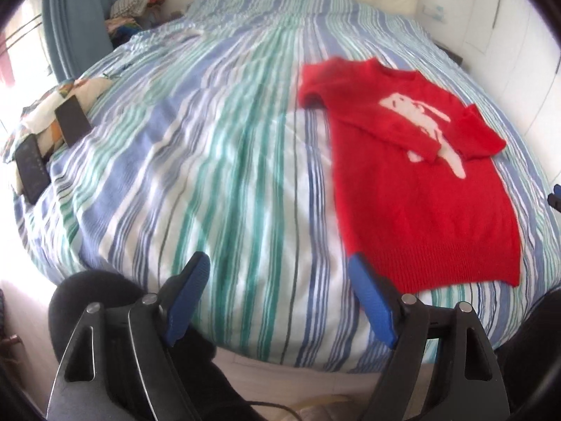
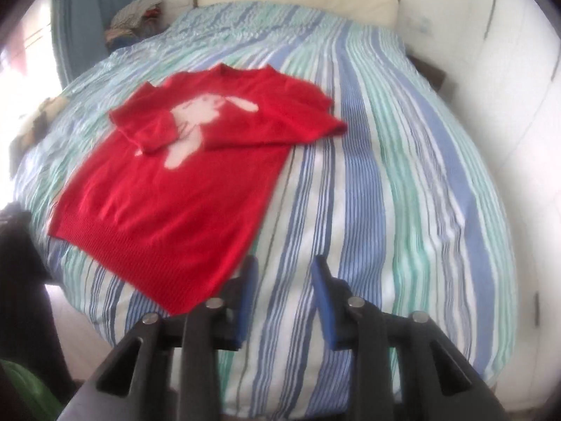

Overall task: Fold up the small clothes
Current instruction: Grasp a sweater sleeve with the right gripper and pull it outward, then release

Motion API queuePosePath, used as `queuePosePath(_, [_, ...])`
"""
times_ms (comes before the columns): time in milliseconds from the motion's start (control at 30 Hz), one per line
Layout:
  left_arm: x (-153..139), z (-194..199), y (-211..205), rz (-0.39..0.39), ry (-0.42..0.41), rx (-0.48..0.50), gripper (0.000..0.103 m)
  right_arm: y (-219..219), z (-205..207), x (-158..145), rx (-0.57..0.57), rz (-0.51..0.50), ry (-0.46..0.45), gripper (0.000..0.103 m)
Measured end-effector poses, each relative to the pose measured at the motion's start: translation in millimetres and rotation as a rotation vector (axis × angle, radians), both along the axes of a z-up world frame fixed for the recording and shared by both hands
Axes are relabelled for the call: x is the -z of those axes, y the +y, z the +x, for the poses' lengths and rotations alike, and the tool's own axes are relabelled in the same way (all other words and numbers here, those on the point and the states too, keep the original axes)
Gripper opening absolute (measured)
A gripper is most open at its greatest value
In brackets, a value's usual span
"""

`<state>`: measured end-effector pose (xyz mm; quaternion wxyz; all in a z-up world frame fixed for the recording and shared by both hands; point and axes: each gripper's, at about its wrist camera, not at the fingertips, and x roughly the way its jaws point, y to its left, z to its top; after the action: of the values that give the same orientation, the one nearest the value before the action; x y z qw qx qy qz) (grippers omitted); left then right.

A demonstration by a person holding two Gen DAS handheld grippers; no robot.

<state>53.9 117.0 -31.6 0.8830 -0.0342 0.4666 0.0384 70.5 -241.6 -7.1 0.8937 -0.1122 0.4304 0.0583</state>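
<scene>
left gripper [image 1: 280, 273] beside red sweater [image 1: 420, 193]

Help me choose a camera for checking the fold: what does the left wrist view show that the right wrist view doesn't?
Only the left wrist view shows two dark flat devices clearly, on a patterned cloth at the bed's left edge, plus the open left gripper.

Only the right wrist view shows the open right gripper, and a green thing at bottom left.

Both show the red sweater lying flat, sleeves folded inward, on the striped bedcover.
</scene>
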Motion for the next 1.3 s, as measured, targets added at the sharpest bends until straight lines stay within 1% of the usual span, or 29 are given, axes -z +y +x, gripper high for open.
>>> queuePosePath(33, [-3, 4, 2, -0.009, -0.009, -0.020, 0.083, 13, 18, -4, -0.071, -0.027, -0.040, 0.052])
queuePosePath(100, [-6, 6, 2, -0.036, -0.018, -0.044, 0.083, 42, 57, 2, -0.209, -0.051, -0.069, 0.053])
queuePosePath(167, [-6, 4, -1, -0.054, -0.020, -0.046, 0.083, 67, 94, 21, -0.323, -0.047, -0.056, 0.053])
queuePosePath(200, [-5, 1, -1, -0.049, -0.018, -0.044, 0.083, 79, 111, 32, -0.367, -0.038, -0.043, 0.053])
queuePosePath(233, [-3, -2, -1, -0.036, -0.012, -0.047, 0.083, 89, 127, 44, -0.393, -0.043, -0.031, 0.053])
queuePosePath(300, [4, -5, 1, -0.008, 0.019, -0.057, 0.083, 106, 153, 73, -0.406, -0.077, -0.016, 0.053])
queuePosePath(333, [8, -6, 4, 0.002, 0.040, -0.065, 0.083, 109, 165, 87, -0.416, -0.080, 0.004, 0.050])
queuePosePath(367, [12, -8, 8, 0.006, 0.057, -0.076, 0.083, 109, 175, 99, -0.408, -0.082, 0.027, 0.045])
queuePosePath(400, [15, -11, 13, 0.007, 0.065, -0.089, 0.083, 104, 184, 101, -0.383, -0.054, 0.027, 0.018])
queuePosePath(433, [17, -14, 18, 0.003, 0.068, -0.101, 0.083, 93, 188, 95, -0.338, -0.019, 0.012, 0.008])
queuePosePath(467, [18, -16, 23, -0.005, 0.068, -0.113, 0.083, 76, 190, 82, -0.291, 0.044, -0.012, 0.007])
queuePosePath(500, [19, -16, 27, -0.016, 0.065, -0.124, 0.083, 53, 189, 66, -0.235, 0.093, -0.059, 0.007])
queuePosePath(533, [19, -17, 31, -0.031, 0.061, -0.132, 0.083, 26, 188, 49, -0.171, 0.122, -0.105, 0.007])
queuePosePath(567, [19, -16, 34, -0.048, 0.057, -0.137, 0.083, -7, 185, 33, -0.091, 0.155, -0.145, 0.007])
queuePosePath(633, [19, -12, 35, -0.080, 0.046, -0.141, 0.083, -87, 176, 9, 0.121, 0.212, -0.216, 0.007])
queuePosePath(667, [20, -10, 34, -0.090, 0.041, -0.140, 0.083, -128, 167, 2, 0.238, 0.219, -0.247, 0.007])
queuePosePath(733, [22, -2, 30, -0.097, 0.038, -0.139, 0.083, -199, 145, 2, 0.467, 0.204, -0.278, 0.007])
queuePosePath(767, [24, 2, 28, -0.098, 0.037, -0.138, 0.083, -225, 134, 6, 0.548, 0.208, -0.273, 0.007])
queuePosePath(800, [25, 5, 27, -0.099, 0.036, -0.141, 0.083, -245, 124, 12, 0.602, 0.221, -0.267, 0.007])
queuePosePath(867, [28, 10, 25, -0.104, 0.033, -0.143, 0.083, -268, 110, 26, 0.662, 0.256, -0.258, 0.007])
queuePosePath(967, [30, 15, 25, -0.099, 0.013, -0.148, 0.083, -283, 99, 49, 0.729, 0.316, -0.253, 0.007])
queuePosePath(1033, [32, 15, 27, -0.082, -0.008, -0.159, 0.083, -294, 102, 60, 0.770, 0.385, -0.201, 0.007])
queuePosePath(1067, [35, 15, 29, -0.074, -0.018, -0.166, 0.083, -297, 101, 61, 0.785, 0.400, -0.193, 0.007])
queuePosePath(1133, [41, 14, 33, -0.065, -0.023, -0.182, 0.083, -295, 107, 67, 0.788, 0.343, -0.139, 0.007])
queuePosePath(1200, [49, 13, 38, -0.079, -0.018, -0.191, 0.083, -301, 105, 78, 0.808, 0.380, -0.091, 0.007])
queuePosePath(1267, [55, 11, 39, -0.083, -0.026, -0.184, 0.083, -307, 99, 85, 0.827, 0.417, -0.074, 0.007])
queuePosePath(1300, [54, 11, 37, -0.074, -0.033, -0.177, 0.083, -308, 97, 88, 0.828, 0.415, -0.069, 0.007])
